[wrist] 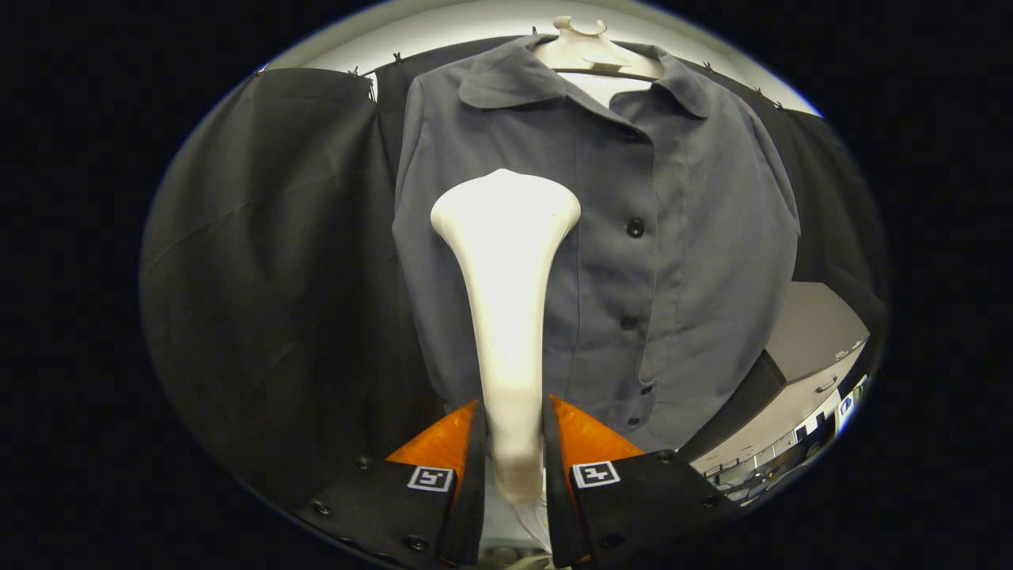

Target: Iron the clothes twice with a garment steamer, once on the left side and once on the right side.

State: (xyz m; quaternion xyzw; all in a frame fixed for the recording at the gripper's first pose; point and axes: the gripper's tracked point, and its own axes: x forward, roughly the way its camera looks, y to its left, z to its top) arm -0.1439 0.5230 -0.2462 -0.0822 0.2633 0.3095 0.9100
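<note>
I have the gripper (513,443) pinching the white steamer (506,277) between both fingers, its head against the grey shirt (681,261) beyond

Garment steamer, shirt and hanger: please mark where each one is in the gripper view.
garment steamer (506,237), gripper view, on its wide white head, handle clamped between the fingers.
grey shirt (712,237), gripper view, on the front panel beside the button row.
hanger (586,51), gripper view, on its pale neck inside the collar.

The gripper (513,443) points level and forward, its fingers apparently pressed against both sides of what they hold.
</note>
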